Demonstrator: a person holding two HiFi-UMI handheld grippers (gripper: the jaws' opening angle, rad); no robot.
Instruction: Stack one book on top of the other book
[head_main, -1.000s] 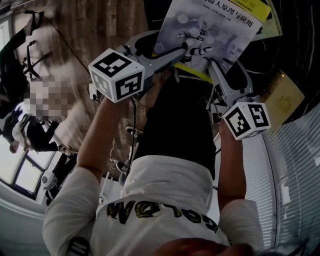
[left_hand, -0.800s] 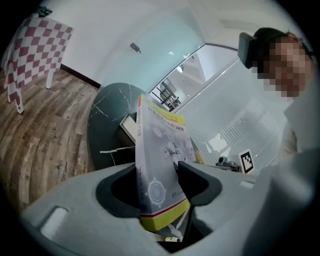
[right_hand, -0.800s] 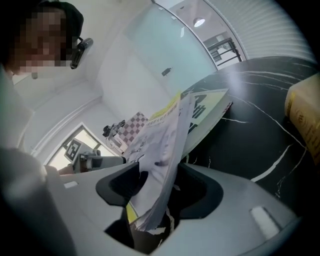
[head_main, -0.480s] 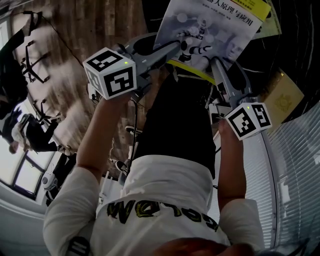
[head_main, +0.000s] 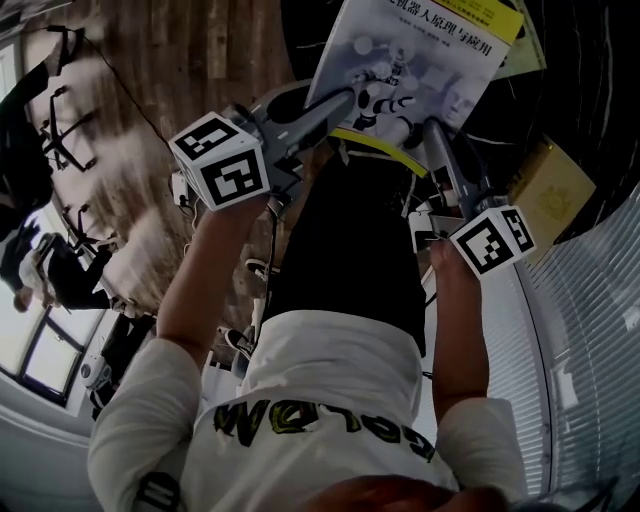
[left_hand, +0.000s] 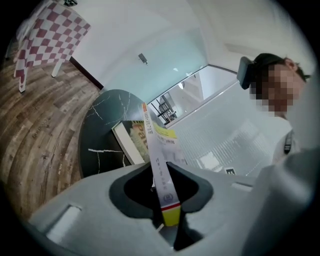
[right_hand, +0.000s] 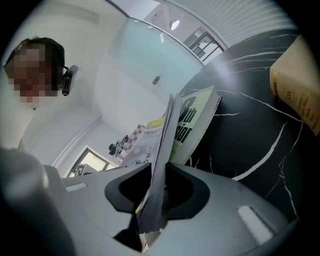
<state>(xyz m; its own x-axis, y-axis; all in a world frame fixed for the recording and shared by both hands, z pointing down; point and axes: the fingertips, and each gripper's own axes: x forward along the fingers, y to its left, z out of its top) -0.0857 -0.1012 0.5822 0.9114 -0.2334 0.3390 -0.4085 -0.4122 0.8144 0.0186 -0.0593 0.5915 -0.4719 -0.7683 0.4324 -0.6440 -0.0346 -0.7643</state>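
Your left gripper (head_main: 335, 105) is closing its jaws on the robot-cover book (head_main: 420, 60). The left gripper view shows the book's spine pinched between the pads near one near corner. Your right gripper (head_main: 432, 135) is closing too, its jaws narrowed onto the opposite edge of the same book, which stands between them. The book juts away from both grippers, tilted, above the dark marble table (right_hand: 250, 135). Just beyond your jaws, below the held book, the second book (left_hand: 131, 141) lies flat on the table; whether the two touch I can't make out. To the right of your right gripper, a tan book (head_main: 557, 190) lies on the table, apart from the others.
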